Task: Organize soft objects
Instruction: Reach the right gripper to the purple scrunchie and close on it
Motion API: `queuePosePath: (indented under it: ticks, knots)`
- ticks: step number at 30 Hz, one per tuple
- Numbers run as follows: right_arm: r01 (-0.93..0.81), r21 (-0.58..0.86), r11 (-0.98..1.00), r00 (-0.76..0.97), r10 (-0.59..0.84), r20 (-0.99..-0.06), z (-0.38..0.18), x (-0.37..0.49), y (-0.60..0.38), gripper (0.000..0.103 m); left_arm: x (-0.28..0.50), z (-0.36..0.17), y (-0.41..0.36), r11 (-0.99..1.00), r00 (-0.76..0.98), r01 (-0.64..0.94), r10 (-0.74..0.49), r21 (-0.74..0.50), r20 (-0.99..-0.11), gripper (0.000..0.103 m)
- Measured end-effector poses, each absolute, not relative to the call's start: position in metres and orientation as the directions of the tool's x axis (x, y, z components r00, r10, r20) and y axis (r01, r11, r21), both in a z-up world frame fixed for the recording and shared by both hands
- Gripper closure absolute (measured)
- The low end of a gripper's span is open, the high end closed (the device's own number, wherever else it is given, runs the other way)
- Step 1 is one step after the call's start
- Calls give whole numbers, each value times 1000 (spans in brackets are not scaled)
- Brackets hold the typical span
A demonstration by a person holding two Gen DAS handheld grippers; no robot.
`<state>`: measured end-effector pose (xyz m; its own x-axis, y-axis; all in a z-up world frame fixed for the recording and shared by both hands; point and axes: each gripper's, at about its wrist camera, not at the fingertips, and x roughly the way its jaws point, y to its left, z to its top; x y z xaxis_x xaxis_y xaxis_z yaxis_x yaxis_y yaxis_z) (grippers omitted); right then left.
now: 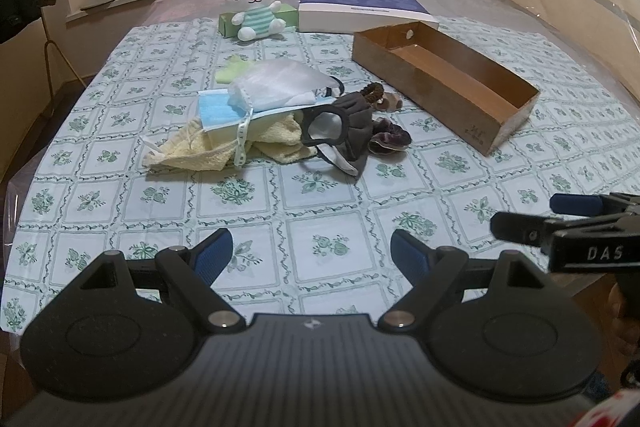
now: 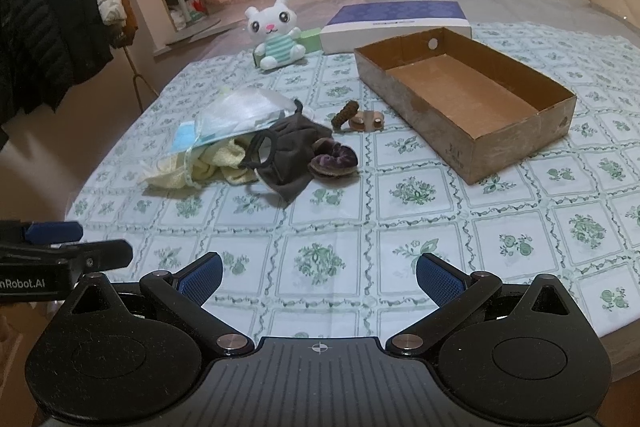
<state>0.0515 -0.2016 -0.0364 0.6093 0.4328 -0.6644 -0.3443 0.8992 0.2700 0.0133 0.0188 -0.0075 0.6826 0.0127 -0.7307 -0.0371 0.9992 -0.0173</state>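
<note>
Here, the left claw (image 1: 312, 247) hangs low over the near edge of the floral-cloth surface (image 1: 320, 251), its blue pads spread wide and holding nothing. Ahead lies the heap of soft things: a blue face mask (image 1: 222, 111) on a yellow towel (image 1: 276, 143), a dark grey mask (image 1: 348, 127) and a purple scrunchie (image 1: 390, 141) touching it. To the right sits the open cardboard box (image 2: 472, 95). The right claw (image 2: 318, 277) is likewise spread and holding nothing.
</note>
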Motion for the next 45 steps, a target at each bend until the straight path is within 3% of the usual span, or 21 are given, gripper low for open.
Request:
queuePosePath:
  ticks: [7, 20, 26, 45]
  knots:
    - [-350, 280, 894, 645, 446, -620, -38, 67, -204, 1, 29, -14, 32, 998, 686, -62, 26, -23, -727, 19]
    - [-405, 239, 883, 669, 464, -581, -46, 123, -185, 14, 72, -29, 42, 998, 697, -60, 27, -20, -717, 28]
    - [-407, 222, 886, 664, 454, -593, -60, 159, -174, 22, 102, -40, 45, 998, 695, -55, 31, -10, -718, 31]
    - [-393, 243, 887, 600, 448, -663, -126, 231, -150, 35, 166, -80, 53, 997, 661, -69, 32, -19, -750, 35]
